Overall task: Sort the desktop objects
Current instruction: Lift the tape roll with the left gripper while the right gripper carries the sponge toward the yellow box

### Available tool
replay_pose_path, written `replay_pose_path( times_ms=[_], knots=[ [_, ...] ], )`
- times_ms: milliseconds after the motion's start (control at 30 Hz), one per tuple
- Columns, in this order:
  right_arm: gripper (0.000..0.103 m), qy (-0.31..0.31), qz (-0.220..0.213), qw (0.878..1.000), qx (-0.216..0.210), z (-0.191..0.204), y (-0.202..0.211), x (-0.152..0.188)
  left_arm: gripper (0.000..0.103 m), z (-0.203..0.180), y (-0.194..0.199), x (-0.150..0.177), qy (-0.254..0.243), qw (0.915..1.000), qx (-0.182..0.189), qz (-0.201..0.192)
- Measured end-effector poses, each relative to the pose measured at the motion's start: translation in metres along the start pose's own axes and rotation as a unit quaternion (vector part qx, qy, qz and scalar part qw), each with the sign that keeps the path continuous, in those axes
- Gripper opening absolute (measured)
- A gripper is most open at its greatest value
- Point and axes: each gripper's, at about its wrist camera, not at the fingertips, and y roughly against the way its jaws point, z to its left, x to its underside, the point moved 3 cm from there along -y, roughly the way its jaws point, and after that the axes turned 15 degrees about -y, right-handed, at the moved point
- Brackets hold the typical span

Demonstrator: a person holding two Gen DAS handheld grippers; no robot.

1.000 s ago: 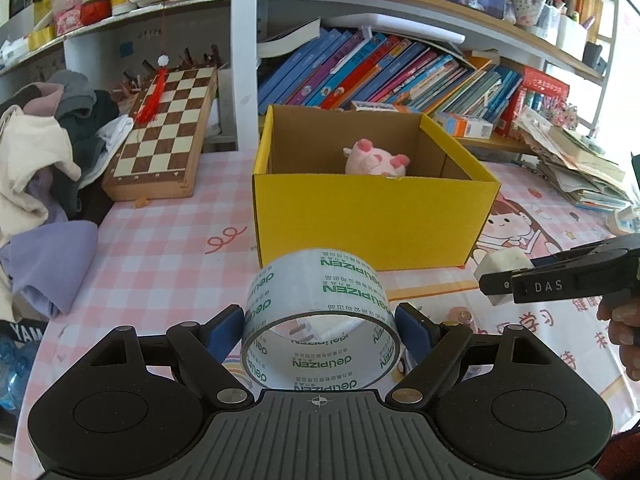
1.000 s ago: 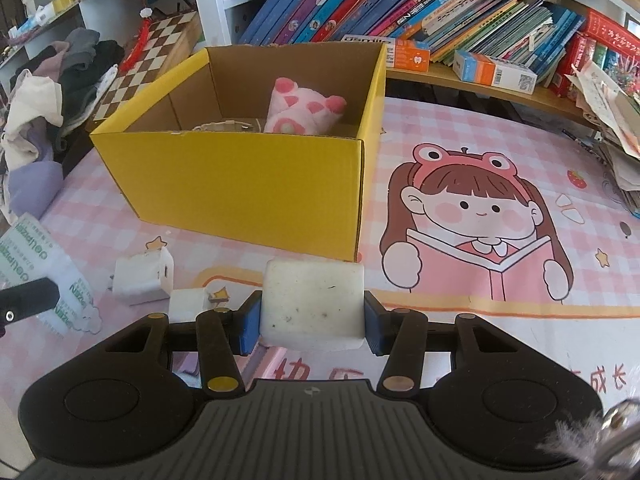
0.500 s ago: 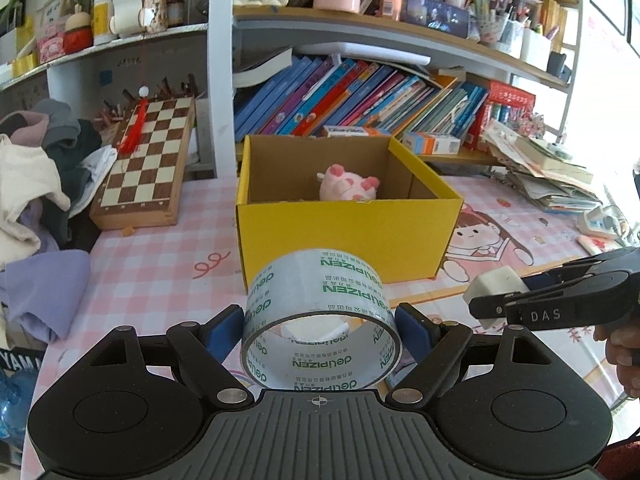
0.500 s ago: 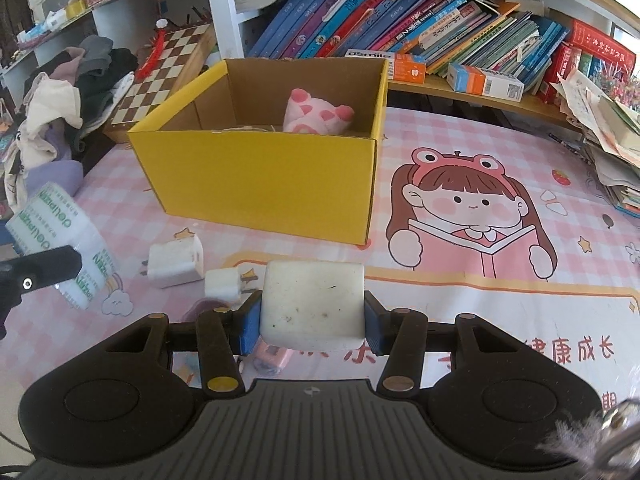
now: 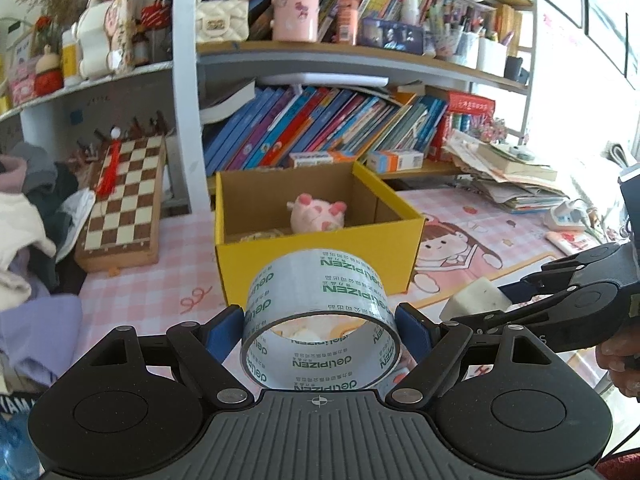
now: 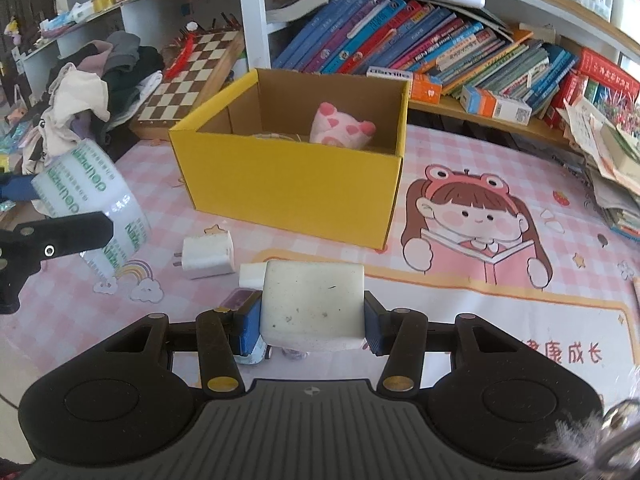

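Observation:
My left gripper (image 5: 320, 326) is shut on a roll of clear tape (image 5: 320, 300) with green print, held above the pink mat in front of the yellow box (image 5: 320, 252). My right gripper (image 6: 314, 312) is shut on a white block (image 6: 314, 302), also raised over the mat. The left wrist view shows that block (image 5: 474, 298) at the right, and the tape (image 6: 88, 196) appears at the left of the right wrist view. A pink plush toy (image 6: 340, 130) lies inside the yellow box (image 6: 288, 188).
A white charger (image 6: 208, 254), a smaller white plug (image 6: 250, 274) and a small blue-purple item (image 6: 240, 300) lie on the mat. A chessboard (image 5: 124, 200) and clothes (image 5: 24, 216) sit left; books (image 5: 320, 124) line the shelf; papers (image 5: 516, 176) pile at right.
Both grippers have lifted and drawn back from the yellow box, each keeping its object. The box looks smaller and farther off in both views.

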Motion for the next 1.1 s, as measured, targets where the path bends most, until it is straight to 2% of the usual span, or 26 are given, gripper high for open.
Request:
replay_pose_path(
  times_ms=[300, 633, 867, 1100],
  knots=[
    [0.047, 0.026, -0.027, 0.999, 0.002, 0.001, 0.012, -0.026, 0.084, 0.010, 0.000, -0.027, -0.041, 0.9985, -0.014, -0.032],
    [0.047, 0.063, -0.050, 0.997, -0.007, 0.005, 0.005, -0.076, 0.084, 0.026, -0.019, -0.061, -0.061, 0.9966, -0.024, -0.051],
    [0.047, 0.086, -0.063, 0.994, -0.010, 0.003, -0.011, -0.120, 0.084, 0.040, -0.042, -0.079, -0.073, 0.9955, -0.033, -0.051],
    [0.047, 0.122, -0.057, 0.991, -0.020, 0.006, -0.040, -0.156, 0.084, 0.045, -0.081, -0.090, -0.095, 0.9946, -0.032, -0.023]
  ],
)
